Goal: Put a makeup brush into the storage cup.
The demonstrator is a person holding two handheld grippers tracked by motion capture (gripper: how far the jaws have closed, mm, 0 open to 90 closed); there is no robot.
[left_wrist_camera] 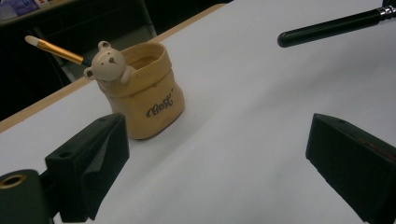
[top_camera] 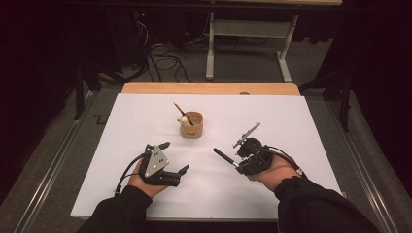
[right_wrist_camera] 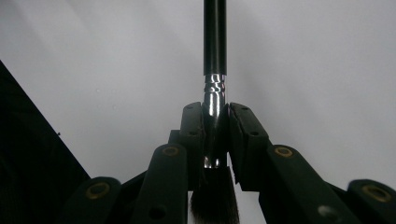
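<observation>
Right gripper view shows the right gripper (right_wrist_camera: 215,126) pinching a black-handled brush (right_wrist_camera: 215,42) by its silver ferrule, handle pointing away over the white sheet (right_wrist_camera: 327,56), bristles back between the jaws. From the high view, that brush (top_camera: 224,158) hangs over the sheet, right of and nearer the person than the tan bear cup (top_camera: 192,124). Left gripper (left_wrist_camera: 210,154) rests with jaws spread, facing the cup (left_wrist_camera: 142,91), which holds a gold-handled brush (left_wrist_camera: 56,49).
</observation>
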